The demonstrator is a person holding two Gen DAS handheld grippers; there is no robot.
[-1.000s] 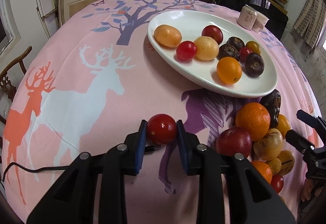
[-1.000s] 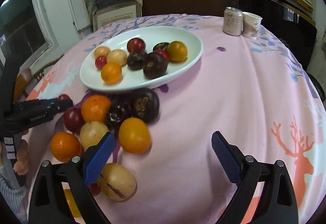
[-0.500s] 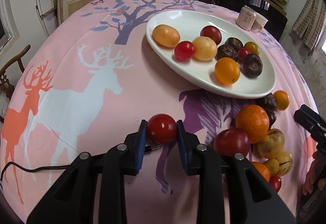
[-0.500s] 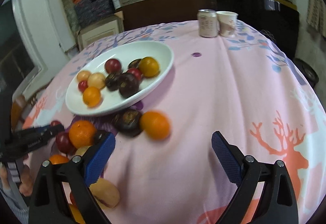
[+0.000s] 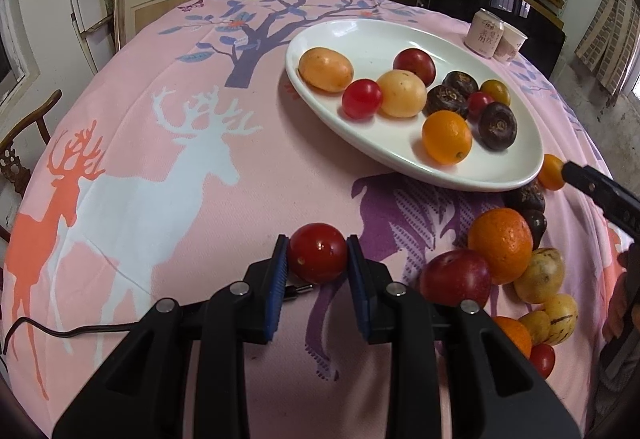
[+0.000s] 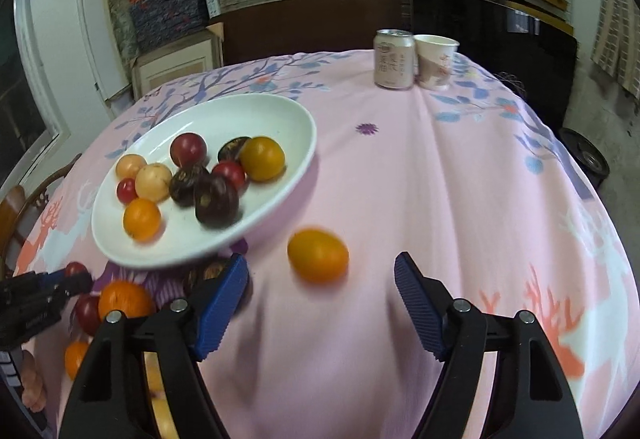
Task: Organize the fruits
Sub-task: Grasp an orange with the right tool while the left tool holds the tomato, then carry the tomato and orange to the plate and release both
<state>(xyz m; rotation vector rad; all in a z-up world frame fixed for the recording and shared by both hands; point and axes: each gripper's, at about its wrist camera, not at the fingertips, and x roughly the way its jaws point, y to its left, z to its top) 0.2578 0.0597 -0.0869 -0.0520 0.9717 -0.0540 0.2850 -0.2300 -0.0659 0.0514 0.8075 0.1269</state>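
Note:
My left gripper is shut on a red tomato, held just above the pink tablecloth. A white oval plate farther back carries several fruits. Loose fruits lie in a pile right of the left gripper, among them an orange and a red plum. In the right wrist view a small orange fruit lies on the cloth beside the plate. It sits between the tips of my right gripper, whose jaws are closing without touching it.
A drink can and a paper cup stand at the table's far edge. A thin black cable runs across the cloth at the lower left. Chairs and stacked shelves surround the round table.
The small orange fruit has rolled out of the pile to the right of the plate. My right gripper has followed it and its jaws have narrowed. The left gripper keeps the tomato still.

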